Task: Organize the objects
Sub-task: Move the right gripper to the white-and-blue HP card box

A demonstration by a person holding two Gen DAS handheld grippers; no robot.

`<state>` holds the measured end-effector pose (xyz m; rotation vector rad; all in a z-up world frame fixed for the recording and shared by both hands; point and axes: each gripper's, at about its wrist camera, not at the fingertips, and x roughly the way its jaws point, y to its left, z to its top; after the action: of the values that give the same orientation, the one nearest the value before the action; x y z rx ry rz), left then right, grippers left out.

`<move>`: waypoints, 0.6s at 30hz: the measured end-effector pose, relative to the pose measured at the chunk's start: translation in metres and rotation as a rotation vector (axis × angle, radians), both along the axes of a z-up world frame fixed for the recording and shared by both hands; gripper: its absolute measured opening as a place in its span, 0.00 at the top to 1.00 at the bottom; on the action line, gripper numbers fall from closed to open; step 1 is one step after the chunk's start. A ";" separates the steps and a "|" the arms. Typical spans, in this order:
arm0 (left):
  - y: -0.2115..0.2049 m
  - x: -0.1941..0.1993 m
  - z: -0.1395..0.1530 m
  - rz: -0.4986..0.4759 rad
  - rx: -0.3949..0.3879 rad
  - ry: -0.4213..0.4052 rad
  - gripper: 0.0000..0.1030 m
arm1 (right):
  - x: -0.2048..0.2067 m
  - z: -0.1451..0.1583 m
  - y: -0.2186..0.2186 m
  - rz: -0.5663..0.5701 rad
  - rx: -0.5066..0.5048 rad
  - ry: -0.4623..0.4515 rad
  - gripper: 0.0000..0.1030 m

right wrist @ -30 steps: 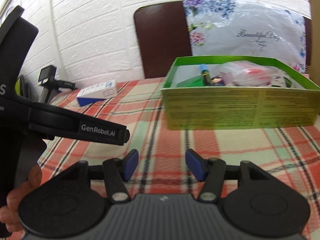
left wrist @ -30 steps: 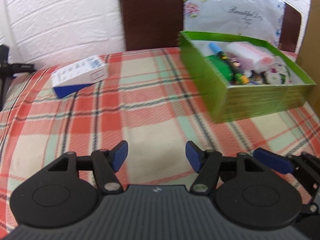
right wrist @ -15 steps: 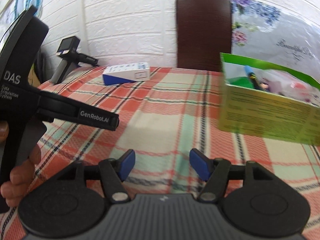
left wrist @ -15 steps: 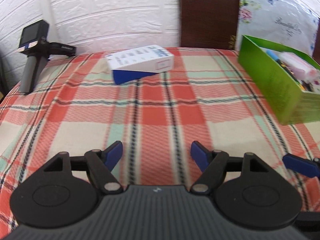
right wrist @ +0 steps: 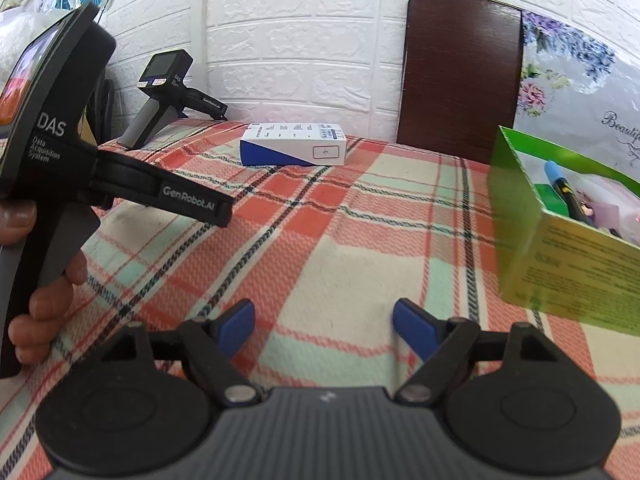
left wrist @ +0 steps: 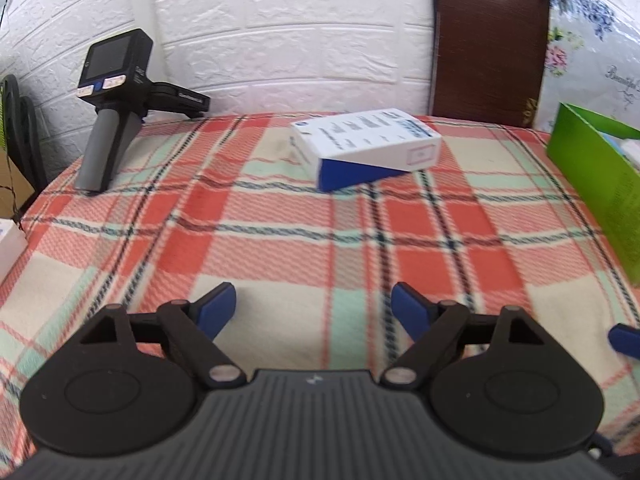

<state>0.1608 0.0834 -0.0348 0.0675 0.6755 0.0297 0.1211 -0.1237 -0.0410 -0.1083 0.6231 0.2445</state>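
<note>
- Left tool (left wrist: 313, 306) hangs low over the plaid cloth (left wrist: 280, 240), blue fingers spread wide, nothing between them.
- Right tool (right wrist: 323, 320) is just as released, jaws apart, gripping nothing, also above the cloth.
- The white-and-blue box (left wrist: 366, 148) lies flat on the desk near the far edge, ahead of both tools and well apart from them.
- Green box (right wrist: 560, 232) sits at the right side, a blue-capped pen (right wrist: 560, 184) and other bits inside.
- A spare black handheld device (left wrist: 112, 112) stands at the far-left corner by the white brick wall (left wrist: 280, 32).
- Dark chair back (right wrist: 460, 72) rises behind the desk.
</note>
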 end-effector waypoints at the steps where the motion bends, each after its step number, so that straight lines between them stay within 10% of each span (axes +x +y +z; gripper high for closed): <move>1: 0.005 0.002 0.000 0.004 0.004 -0.006 0.13 | 0.003 0.000 0.001 0.003 0.000 0.001 0.22; 6: 0.046 0.012 0.001 0.089 -0.048 -0.017 0.07 | 0.023 0.000 0.007 0.010 0.002 0.012 0.20; 12: 0.099 0.008 -0.007 0.236 -0.330 -0.059 0.07 | 0.057 0.006 0.021 0.042 0.008 -0.001 0.13; 18: 0.095 0.004 -0.010 0.220 -0.339 -0.100 0.07 | 0.116 0.031 0.042 0.055 -0.002 -0.146 0.06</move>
<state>0.1647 0.1784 -0.0444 -0.3332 0.5776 0.1287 0.2376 -0.0819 -0.0097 -0.1444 0.4753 0.2866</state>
